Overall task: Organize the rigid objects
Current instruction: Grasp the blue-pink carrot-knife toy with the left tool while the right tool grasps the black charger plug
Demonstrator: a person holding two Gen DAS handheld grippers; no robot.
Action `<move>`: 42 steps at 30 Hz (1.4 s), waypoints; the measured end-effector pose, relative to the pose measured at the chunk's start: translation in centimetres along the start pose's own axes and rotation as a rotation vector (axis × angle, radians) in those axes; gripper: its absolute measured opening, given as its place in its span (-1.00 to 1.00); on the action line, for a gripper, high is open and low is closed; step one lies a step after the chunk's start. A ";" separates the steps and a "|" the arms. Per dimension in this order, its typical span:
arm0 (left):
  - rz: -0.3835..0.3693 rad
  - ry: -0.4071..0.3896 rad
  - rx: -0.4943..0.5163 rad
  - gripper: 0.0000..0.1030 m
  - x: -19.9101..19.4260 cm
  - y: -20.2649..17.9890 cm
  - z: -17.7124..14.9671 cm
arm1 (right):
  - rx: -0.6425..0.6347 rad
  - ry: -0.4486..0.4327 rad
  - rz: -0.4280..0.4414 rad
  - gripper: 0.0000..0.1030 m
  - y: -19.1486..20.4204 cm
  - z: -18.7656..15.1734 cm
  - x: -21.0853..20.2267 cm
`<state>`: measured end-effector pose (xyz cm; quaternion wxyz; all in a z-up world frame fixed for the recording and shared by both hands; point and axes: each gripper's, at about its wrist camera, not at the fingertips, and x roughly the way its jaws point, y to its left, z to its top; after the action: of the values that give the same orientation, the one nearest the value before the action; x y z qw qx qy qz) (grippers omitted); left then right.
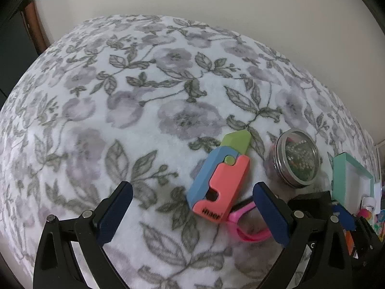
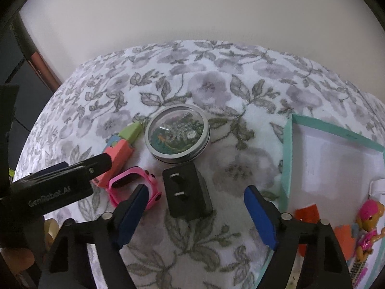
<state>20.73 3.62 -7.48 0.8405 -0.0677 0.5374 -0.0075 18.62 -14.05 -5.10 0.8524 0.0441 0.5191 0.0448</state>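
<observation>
The right gripper [image 2: 193,213], jaws spread and empty, hovers over the black plug adapter [image 2: 186,192] lying on the floral blanket [image 2: 216,84] left of the teal box [image 2: 287,154], apparently about to grasp it; the left gripper [image 1: 192,210] is likewise spread by the toy knife [image 1: 217,180].

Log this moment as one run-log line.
left gripper: open, over toy knife | right gripper: open, over black charger | teal box: nearby
</observation>
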 end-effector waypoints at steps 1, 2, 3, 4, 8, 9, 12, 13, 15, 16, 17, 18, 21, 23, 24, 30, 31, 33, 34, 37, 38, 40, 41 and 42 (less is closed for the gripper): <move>-0.003 0.001 0.000 0.92 0.2 -0.1 0.1 | 0.000 0.002 0.000 0.50 0.0 0.1 0.2; -0.006 0.002 0.000 0.92 0.4 -0.2 0.2 | 0.001 0.003 0.000 0.45 0.0 0.1 0.3; -0.008 0.002 0.002 0.92 0.6 -0.3 0.3 | 0.003 0.003 0.001 0.42 -0.1 0.2 0.5; -0.010 0.003 0.006 0.91 0.8 -0.4 0.4 | 0.004 0.004 0.001 0.34 -0.1 0.3 0.6; -0.008 0.014 0.024 0.74 1.7 -0.8 0.7 | 0.011 0.009 -0.002 0.02 -0.2 0.6 1.4; -0.016 0.018 0.027 0.66 2.0 -0.9 0.7 | 0.012 0.011 0.001 0.01 -0.2 0.6 1.6; 0.003 0.015 0.048 0.65 2.4 -1.3 0.7 | 0.010 0.019 -0.002 0.01 -0.2 0.5 2.1; 0.013 0.011 0.060 0.65 2.5 -1.5 0.7 | 0.011 0.022 -0.002 0.01 -0.2 0.5 2.3; 0.026 0.003 0.074 0.65 2.6 -1.8 0.7 | 0.008 0.017 -0.004 0.01 -0.2 0.5 2.4; 0.030 -0.001 0.078 0.65 2.7 -1.8 0.7 | 0.007 0.017 -0.004 0.01 -0.2 0.5 2.4; 0.034 -0.005 0.082 0.65 2.7 -2.0 0.7 | 0.008 0.015 -0.004 0.01 -0.2 0.5 2.5; 0.039 -0.009 0.086 0.65 2.8 -2.1 0.7 | 0.007 0.014 -0.004 0.01 -0.2 0.5 2.5; 0.049 -0.018 0.098 0.56 2.9 -2.3 0.6 | 0.001 0.007 -0.010 0.01 -0.1 0.4 2.5; 0.051 -0.018 0.101 0.41 2.7 -2.2 0.6 | 0.002 0.007 -0.010 0.00 0.0 0.4 2.5; 0.049 -0.017 0.102 0.30 2.6 -2.2 0.5 | 0.006 0.008 -0.008 0.00 -0.1 0.4 2.5; 0.051 -0.005 0.122 -0.07 1.9 -2.4 -0.1 | 0.025 0.012 -0.010 -0.25 -0.4 0.4 2.3; 0.052 -0.003 0.121 -0.08 1.8 -2.5 -0.2 | 0.035 0.012 -0.006 -0.36 -0.6 0.4 2.2; 0.050 0.002 0.116 -0.08 1.8 -2.5 -0.3 | 0.066 0.013 0.017 -0.37 -1.1 0.5 1.9; 0.049 0.005 0.113 -0.08 1.8 -2.6 -0.3 | 0.077 0.016 0.023 -0.37 -1.3 0.5 1.9; 0.050 0.016 0.110 -0.08 1.7 -2.7 -0.5 | 0.098 0.019 0.036 -0.38 -1.7 0.3 1.8; 0.046 0.021 0.101 -0.08 1.6 -2.6 -0.5 | 0.104 0.022 0.041 -0.38 -1.8 0.2 1.7; 0.035 0.031 0.079 -0.09 1.4 -2.5 -0.7 | 0.111 0.019 0.052 -0.38 -1.9 0.2 1.4; 0.027 0.035 0.066 -0.09 1.3 -2.4 -0.7 | 0.115 0.015 0.061 -0.38 -2.0 0.2 1.1; 0.022 0.037 0.060 -0.09 1.1 -2.3 -0.8 | 0.119 0.011 0.068 -0.38 -2.1 0.2 0.9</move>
<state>20.66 1.19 -8.56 0.8323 -0.0364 0.5529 -0.0157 19.29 -16.03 -6.09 0.8433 0.1121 0.5238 0.0428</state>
